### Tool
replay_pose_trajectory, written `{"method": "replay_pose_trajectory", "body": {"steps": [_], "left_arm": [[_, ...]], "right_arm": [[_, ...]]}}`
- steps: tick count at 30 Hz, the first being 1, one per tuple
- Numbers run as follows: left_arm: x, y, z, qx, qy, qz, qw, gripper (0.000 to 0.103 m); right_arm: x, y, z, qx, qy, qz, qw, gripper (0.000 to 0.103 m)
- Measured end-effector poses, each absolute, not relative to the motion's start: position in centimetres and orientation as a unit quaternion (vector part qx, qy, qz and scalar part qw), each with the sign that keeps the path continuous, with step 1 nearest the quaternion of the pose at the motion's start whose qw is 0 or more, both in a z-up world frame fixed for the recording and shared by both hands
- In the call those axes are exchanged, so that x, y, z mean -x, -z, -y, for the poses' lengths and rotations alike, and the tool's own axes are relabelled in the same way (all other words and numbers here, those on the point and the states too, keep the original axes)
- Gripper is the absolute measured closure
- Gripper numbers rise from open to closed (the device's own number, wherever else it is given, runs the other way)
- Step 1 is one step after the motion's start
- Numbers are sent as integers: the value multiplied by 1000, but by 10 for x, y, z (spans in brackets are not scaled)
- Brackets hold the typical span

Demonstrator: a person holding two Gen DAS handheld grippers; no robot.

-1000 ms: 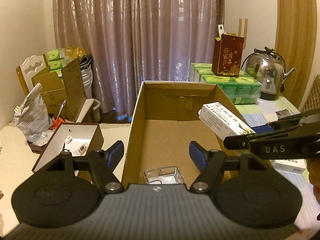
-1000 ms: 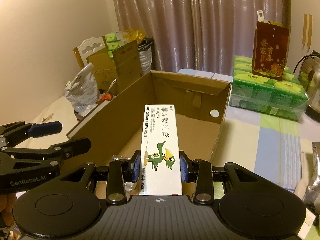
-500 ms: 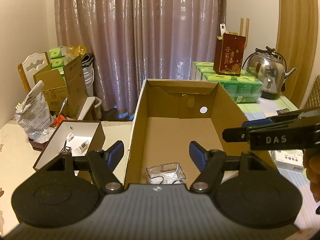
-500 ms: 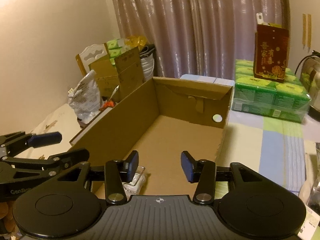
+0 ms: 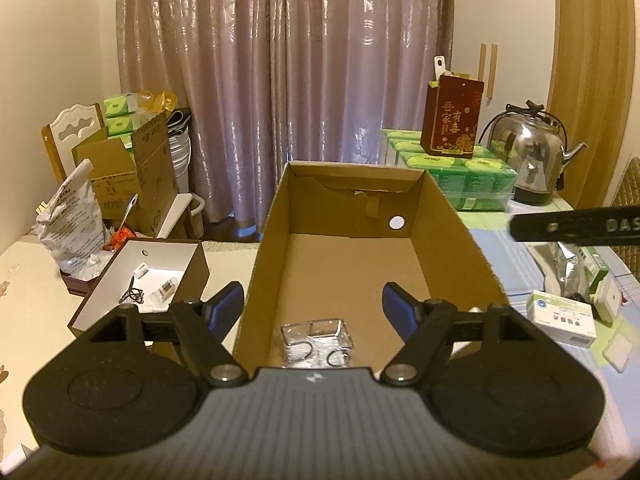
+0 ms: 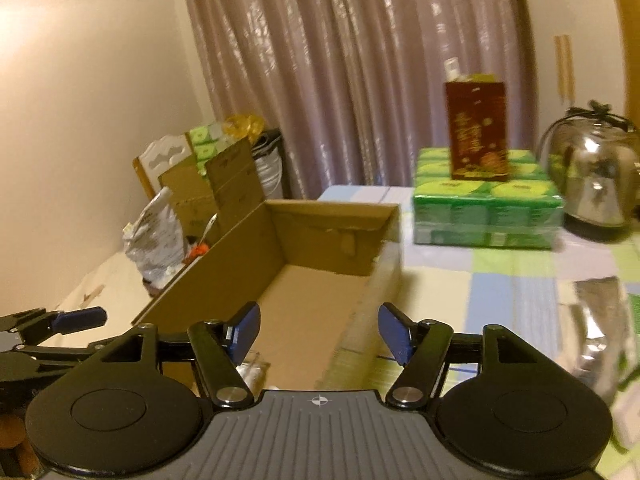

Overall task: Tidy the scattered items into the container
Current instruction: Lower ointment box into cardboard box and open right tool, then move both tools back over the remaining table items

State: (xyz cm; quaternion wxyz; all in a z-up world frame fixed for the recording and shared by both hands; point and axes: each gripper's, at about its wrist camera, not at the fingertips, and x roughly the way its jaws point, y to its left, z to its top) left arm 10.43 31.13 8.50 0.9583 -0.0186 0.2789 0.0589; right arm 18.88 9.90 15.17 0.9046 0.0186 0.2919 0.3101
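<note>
The open cardboard box (image 5: 448, 232) stands straight ahead in the left wrist view, with a clear plastic tray (image 5: 316, 338) on its floor near the front. My left gripper (image 5: 312, 306) hovers over the box's near end, its jaws opening with nothing between them. My right gripper (image 6: 319, 332) is over the box's (image 6: 224, 264) right front corner, its jaws also opening and empty. The white ointment carton is in neither view. A white medicine carton (image 5: 562, 318) and a silver foil bag (image 5: 568, 268) lie on the table right of the box.
Green tissue packs (image 6: 484, 208) topped by a red box (image 6: 476, 132) and a steel kettle (image 6: 596, 184) stand behind on the right. A small white-lined box (image 5: 140, 280), a white bag (image 5: 68, 232) and more cartons sit to the left.
My right gripper let go of the white ointment carton, spread its jaws and pulled back to the right of the box. The carton has dropped out of sight. The left gripper barely shifted.
</note>
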Motion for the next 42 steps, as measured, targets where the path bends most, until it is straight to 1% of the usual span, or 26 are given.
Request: {"method": "replay_pose_trajectory", "body": {"steps": [6,11,14,16,18,21,24,25,33,42], "left_arm": [[-90,-92,-290,21,-49,-277,959,29],[-78,-98,-259,15,-32,-271,962,24],[-72,-101,-236,7,-16,-268,963,19],[-67,-103,-218,4,-2,-266,964,13],[-63,-105,-200,-3,13,-264,964,11],[-59,-106,-172,-8,38,-261,965,4],[-58,-106,-145,-10,61,-262,963,3],[-59,-105,-137,-8,68,-264,962,1],[-66,-85,-79,-21,117,-296,948,1],[-77,-57,-60,-28,124,-336,933,1]], "right_arm": [[-166,-148,-44,-12,-276,-294,915,32],[-143,-135,8,-12,-239,-307,921,25],[-128,-126,41,-14,-217,-319,922,20],[-119,-122,64,-10,-201,-322,925,15],[-111,-120,84,-3,-183,-323,929,12],[-101,-116,113,-2,-160,-326,932,8],[-96,-113,137,-7,-144,-332,932,4],[-93,-112,144,-8,-139,-334,932,2],[-83,-101,178,-9,-131,-351,927,2],[-90,-85,192,-13,-139,-372,917,2]]}}
